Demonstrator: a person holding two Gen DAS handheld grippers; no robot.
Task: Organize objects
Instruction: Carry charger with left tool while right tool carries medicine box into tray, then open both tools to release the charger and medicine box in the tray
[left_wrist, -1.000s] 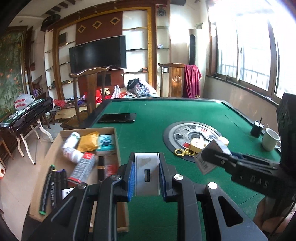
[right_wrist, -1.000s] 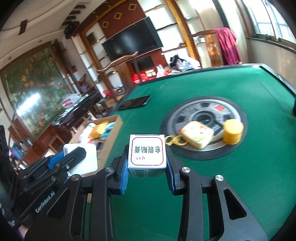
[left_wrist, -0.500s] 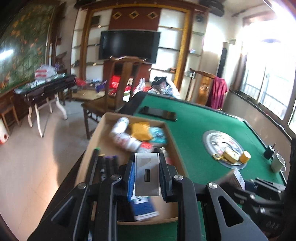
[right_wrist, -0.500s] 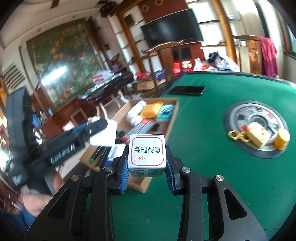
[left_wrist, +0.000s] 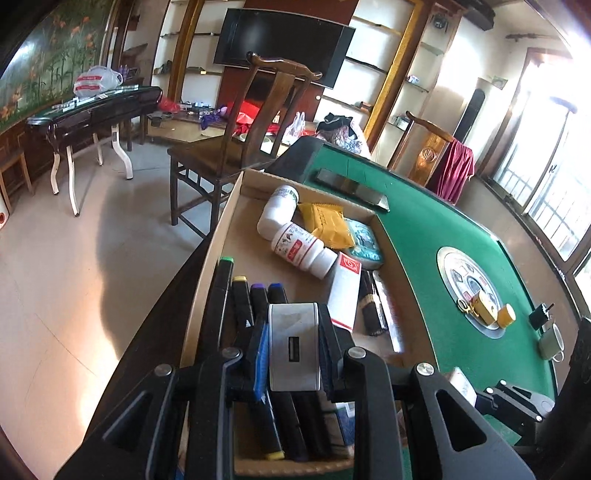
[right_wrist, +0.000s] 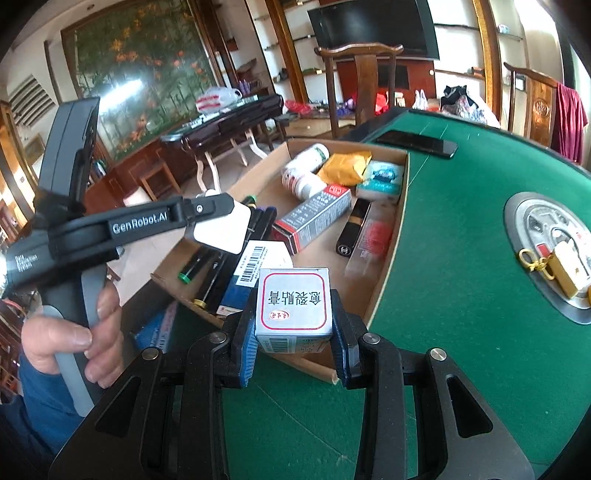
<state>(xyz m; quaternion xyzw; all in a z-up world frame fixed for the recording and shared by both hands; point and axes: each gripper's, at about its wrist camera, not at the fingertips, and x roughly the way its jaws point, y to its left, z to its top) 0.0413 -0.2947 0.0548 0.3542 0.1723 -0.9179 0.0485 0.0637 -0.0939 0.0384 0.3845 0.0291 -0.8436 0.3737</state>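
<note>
Left wrist view: my left gripper (left_wrist: 293, 349) clamps a flat silver device (left_wrist: 293, 347) between its blue pads, hanging over the near end of the cardboard box (left_wrist: 221, 236).
Left claw: narrow, closed on the silver device, pads pressing both its sides.
Right wrist view: my right gripper (right_wrist: 293, 323) grips a small white carton (right_wrist: 293, 304) with a red-framed label facing me, over the box's near corner at the table edge.
Right claw: fairly narrow, closed on the white carton.
Box location: it sits along the green table (left_wrist: 436, 236) edge, at 12 o'clock from my left claw and 11 to 12 o'clock from my right.
Box far end: two white bottles (left_wrist: 299, 247) lie touching, a yellow packet (left_wrist: 327, 223) and a teal pack (left_wrist: 364, 240) just beside them.
Box middle: a long red-and-white carton (right_wrist: 314, 218) lies diagonally, with a black tube (right_wrist: 352, 230) at its 3 o'clock.
Box near end: markers (left_wrist: 240, 299) lie side by side against the left wall, directly under my left claw.
Table centre: a round metal disc (right_wrist: 554, 236) at 2 o'clock from my right claw carries a yellow padlock-like item (right_wrist: 565, 269).
Phone: a dark phone (right_wrist: 417, 143) lies on the felt beyond the box.
Person: a hand (right_wrist: 74, 332) holds the left gripper's handle at 9 o'clock in my right view.
</note>
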